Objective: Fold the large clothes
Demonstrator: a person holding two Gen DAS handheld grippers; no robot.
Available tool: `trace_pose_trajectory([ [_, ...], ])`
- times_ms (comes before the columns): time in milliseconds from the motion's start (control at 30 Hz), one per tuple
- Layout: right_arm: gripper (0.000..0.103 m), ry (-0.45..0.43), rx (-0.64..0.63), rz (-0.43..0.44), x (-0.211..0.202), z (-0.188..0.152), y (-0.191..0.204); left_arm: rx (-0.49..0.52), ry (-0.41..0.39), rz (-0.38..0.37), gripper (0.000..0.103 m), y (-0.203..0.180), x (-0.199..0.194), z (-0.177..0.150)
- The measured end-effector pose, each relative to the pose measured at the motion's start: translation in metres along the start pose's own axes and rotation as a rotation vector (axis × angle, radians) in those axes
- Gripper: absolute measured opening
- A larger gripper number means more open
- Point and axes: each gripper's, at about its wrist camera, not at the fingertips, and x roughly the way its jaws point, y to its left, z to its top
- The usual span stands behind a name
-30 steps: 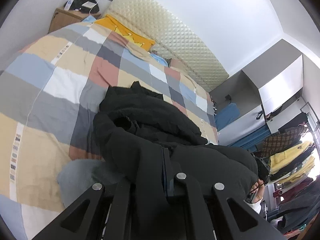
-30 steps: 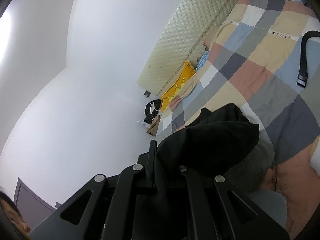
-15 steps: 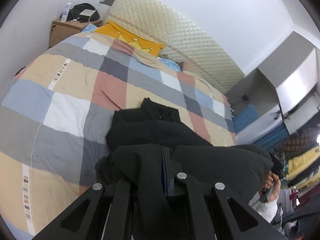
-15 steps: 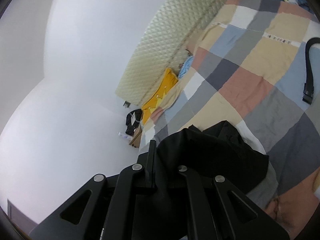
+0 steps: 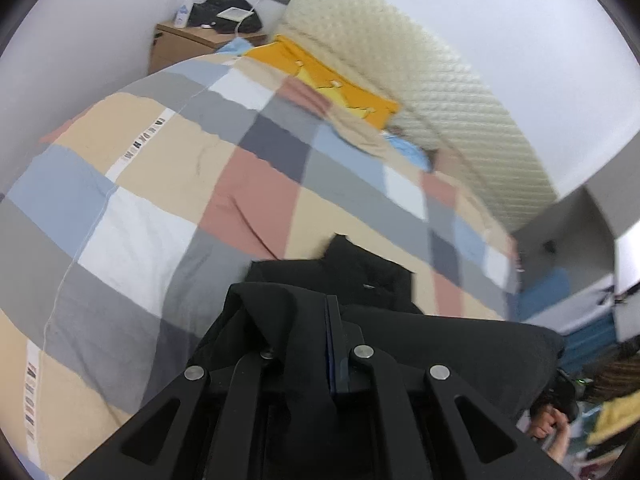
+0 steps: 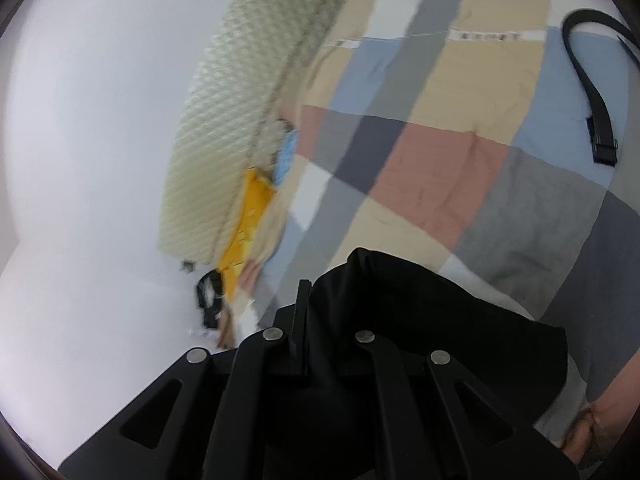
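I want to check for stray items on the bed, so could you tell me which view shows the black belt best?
The right wrist view: the black belt lies curved on the checked quilt, buckle end visible. The left wrist view shows none of it.

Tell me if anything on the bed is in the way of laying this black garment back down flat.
Nothing visible blocks it. Both the left gripper and right gripper are shut on the black garment, and the checked duvet ahead is bare. The only loose item, a black belt, lies off to the far side.
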Motion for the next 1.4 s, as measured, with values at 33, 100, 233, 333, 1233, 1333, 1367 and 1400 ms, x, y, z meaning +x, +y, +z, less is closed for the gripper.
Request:
trace_pose_trajectory([
  [33,0.007,-0.002,0.000,-0.028,0.010,0.002,-0.003,0.014,-0.001,0.030,0.007,-0.003,0.011,0.003],
  [100,0.007,-0.008,0.007,-0.066,0.026,0.004,-0.010,0.015,-0.001,0.060,0.007,-0.006,0.028,0.006],
  [233,0.007,-0.012,0.015,-0.119,0.052,0.008,-0.022,0.004,0.008,0.111,0.008,-0.010,0.065,0.012],
  [333,0.008,-0.006,-0.012,-0.160,0.074,0.010,-0.026,0.005,0.032,0.159,0.008,-0.011,0.097,0.017],
  [1233,0.022,0.159,-0.064,-0.018,0.114,0.023,-0.075,-0.022,0.230,-0.047,0.015,0.030,0.126,0.038],
  [1333,0.052,0.121,-0.078,-0.064,0.085,0.027,-0.071,-0.070,0.220,-0.056,0.033,0.046,0.086,0.039],
  [1367,0.062,0.090,-0.092,-0.088,0.072,0.030,-0.070,-0.078,0.192,-0.031,0.048,0.051,0.072,0.040],
  [1400,0.066,0.071,-0.105,-0.092,0.062,0.033,-0.068,-0.077,0.161,-0.011,0.057,0.056,0.059,0.042],
])
